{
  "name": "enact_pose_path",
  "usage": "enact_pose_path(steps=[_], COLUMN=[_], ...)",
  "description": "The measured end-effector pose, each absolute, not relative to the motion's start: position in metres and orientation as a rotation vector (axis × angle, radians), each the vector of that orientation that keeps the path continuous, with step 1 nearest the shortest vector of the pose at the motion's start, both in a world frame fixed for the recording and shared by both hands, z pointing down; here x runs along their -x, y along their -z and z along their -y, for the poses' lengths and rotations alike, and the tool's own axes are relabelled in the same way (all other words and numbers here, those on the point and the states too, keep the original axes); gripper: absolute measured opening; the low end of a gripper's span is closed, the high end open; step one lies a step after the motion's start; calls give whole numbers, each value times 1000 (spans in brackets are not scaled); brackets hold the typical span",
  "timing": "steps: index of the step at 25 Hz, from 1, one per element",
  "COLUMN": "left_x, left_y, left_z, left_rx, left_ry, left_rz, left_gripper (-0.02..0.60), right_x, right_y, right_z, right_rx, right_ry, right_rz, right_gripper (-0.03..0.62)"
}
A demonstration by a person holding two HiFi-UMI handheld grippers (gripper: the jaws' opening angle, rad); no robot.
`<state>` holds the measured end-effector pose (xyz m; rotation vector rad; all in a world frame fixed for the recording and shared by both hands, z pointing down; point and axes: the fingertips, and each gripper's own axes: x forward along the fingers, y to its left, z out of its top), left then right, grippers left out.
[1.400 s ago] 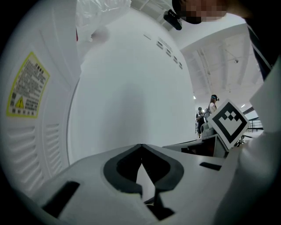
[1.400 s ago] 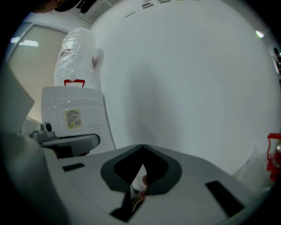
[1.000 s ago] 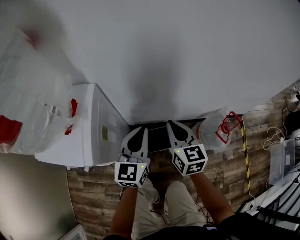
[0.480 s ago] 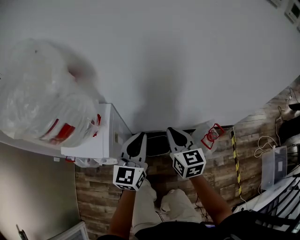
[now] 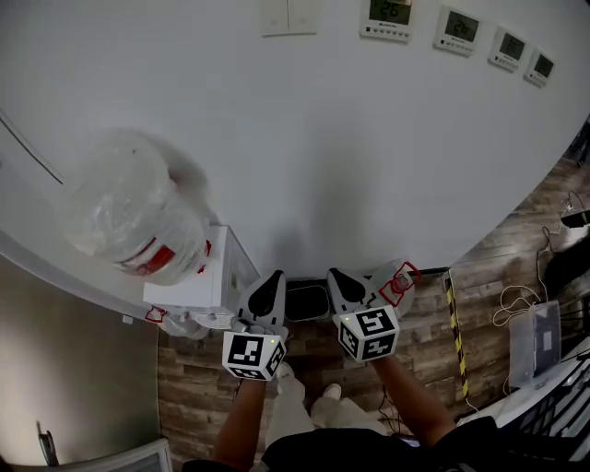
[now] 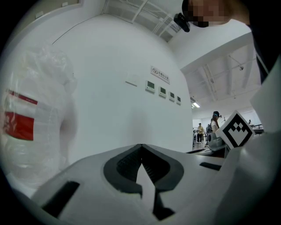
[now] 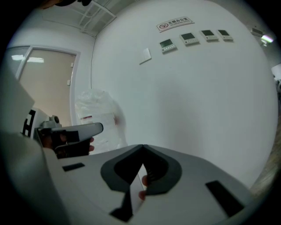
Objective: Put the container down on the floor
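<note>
the container (image 5: pixel 396 279) is being left on the floor (image 5: pixel 419 324) against the wall, so the task is judged done. the left gripper (image 5: pixel 273 279) and right gripper (image 5: pixel 336 277) are being held clenched and empty, with nothing left to carry.

Office: wall thermostats (image 5: pixel 458 28), water dispenser (image 5: pixel 207 281)

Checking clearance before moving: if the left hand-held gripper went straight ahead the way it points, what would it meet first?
Probably the white wall; nothing shows between it and the left hand-held gripper. The wrapped water bottle stands off to the left.
</note>
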<state>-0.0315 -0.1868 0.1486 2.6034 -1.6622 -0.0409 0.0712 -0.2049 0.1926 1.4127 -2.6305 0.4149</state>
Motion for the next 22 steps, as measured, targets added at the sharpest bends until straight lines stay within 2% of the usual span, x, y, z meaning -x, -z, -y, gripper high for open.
enact_pose_path(steps=[14, 22], left_x=[-9, 6], left_y=[-91, -78], left_z=[141, 125], left_rx=[-2610, -2647], left_ry=[60, 72], left_rz=[1658, 1620], left_gripper=[17, 17], right_x=[-112, -96], right_y=[-136, -126], right_z=[157, 138], right_rx=[-1449, -1480], right_ry=[-347, -350], right_rz=[2689, 2692], right_gripper=[28, 28])
